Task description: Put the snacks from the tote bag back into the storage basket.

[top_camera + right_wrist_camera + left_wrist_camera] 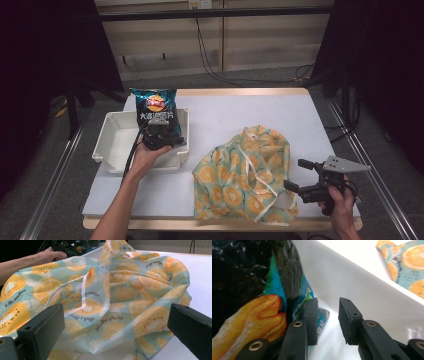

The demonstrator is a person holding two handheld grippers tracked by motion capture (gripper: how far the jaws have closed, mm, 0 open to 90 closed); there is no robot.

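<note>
Left tongs (327, 322) stand narrowly parted beside a blue crisp packet (154, 104) in a white plastic tray (114, 142); right tongs (296, 174) gape wide at an orange-print fabric bag (245, 175).

The chip bag (155, 104) looks like glossy printed foil or plastic film, creased and catching the light, while the white bin (114, 142) it leans into is smooth moulded plastic with a soft sheen. The orange-print bag (245, 175) is thin, crumpled cloth or a cloth-like synthetic with a faint lustre, trimmed with pale flat ribbon-like straps, and it lies on a matt white table top (240, 112) edged in light wood. Both the left gripper (328, 322) and the right gripper (115, 340) have matt black plastic-looking jaws with dull, slightly grainy pads, and brass-coloured metal eyelets show on the left one.
</note>
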